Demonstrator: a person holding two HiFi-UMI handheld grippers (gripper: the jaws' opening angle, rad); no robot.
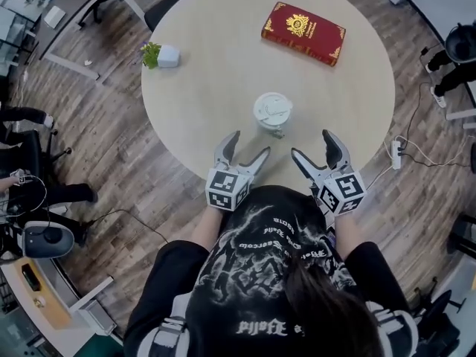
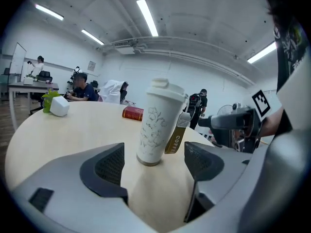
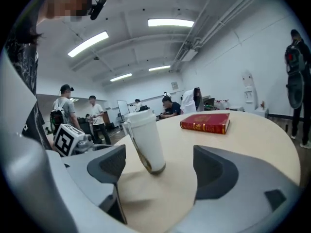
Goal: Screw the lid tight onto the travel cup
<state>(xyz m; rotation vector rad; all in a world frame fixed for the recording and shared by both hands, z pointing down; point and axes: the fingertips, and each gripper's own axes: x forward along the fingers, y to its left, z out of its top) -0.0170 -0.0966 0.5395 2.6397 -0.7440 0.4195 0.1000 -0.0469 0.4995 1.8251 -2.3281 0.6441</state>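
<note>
Round table (image 1: 216, 88): travel cup (image 1: 272, 115) upright; left gripper (image 1: 251, 143), right gripper (image 1: 311, 143) level at near edge, angled toward cup, jaws apart, empty.

A round, pale table (image 1: 201, 95) stands on a wood-plank floor (image 1: 104, 132). A red book (image 1: 303, 33) with gold ornament lies closed and flat on the table's far right part. Well apart from it, near the far left edge, sits a small white pot (image 1: 169, 56) holding a green plant (image 1: 151, 53). A white power strip (image 1: 396, 154) with cables lies on the floor at the right. Long ceiling lights (image 2: 147, 16) shine overhead, and a seated person (image 2: 80, 87) shows beyond the table.
</note>
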